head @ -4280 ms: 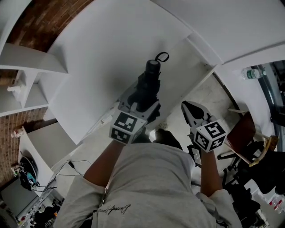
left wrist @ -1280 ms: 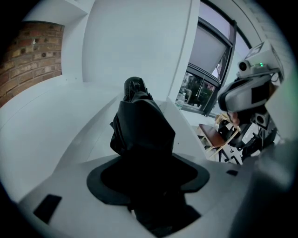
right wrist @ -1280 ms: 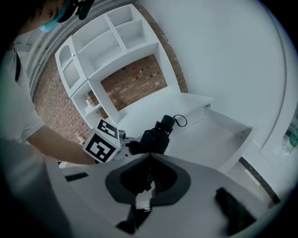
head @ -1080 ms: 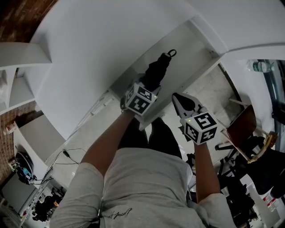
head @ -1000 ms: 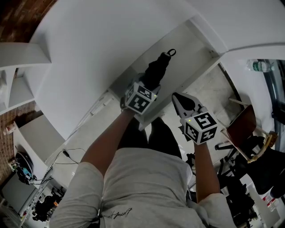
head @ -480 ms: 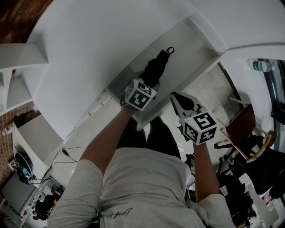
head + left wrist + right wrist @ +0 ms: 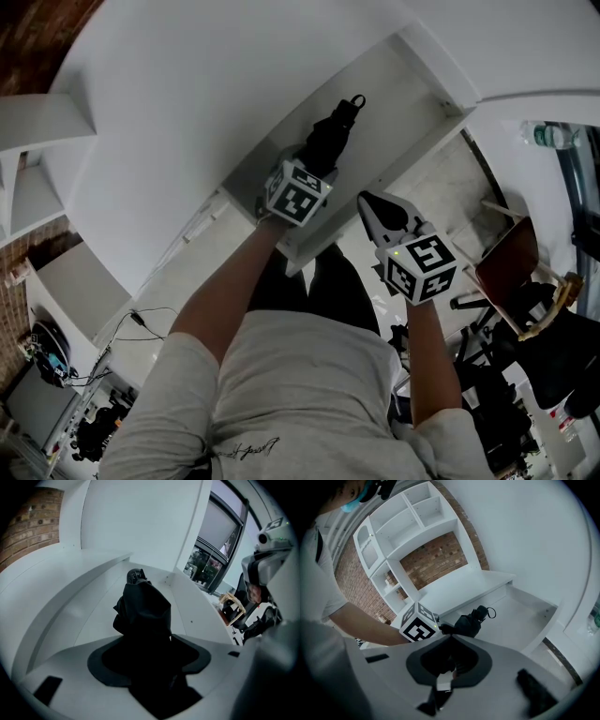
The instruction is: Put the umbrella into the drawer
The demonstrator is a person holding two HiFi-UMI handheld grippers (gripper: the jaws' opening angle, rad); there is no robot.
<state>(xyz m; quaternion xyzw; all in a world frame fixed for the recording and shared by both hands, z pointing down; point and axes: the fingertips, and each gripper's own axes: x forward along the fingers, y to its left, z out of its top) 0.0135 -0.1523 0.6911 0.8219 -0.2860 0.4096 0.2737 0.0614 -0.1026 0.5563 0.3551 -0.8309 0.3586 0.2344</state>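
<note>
White drawer (image 7: 398, 98): left gripper (image 7: 315, 165) clamping umbrella (image 7: 336, 129), pushed deeper; right gripper (image 7: 369, 201) closed, empty.

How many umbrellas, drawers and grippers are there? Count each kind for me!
umbrella: 1
drawer: 1
grippers: 2 (left gripper, right gripper)
Total: 4

Near end of umbrella (image 7: 331, 139) behind left gripper (image 7: 312, 167)
</note>
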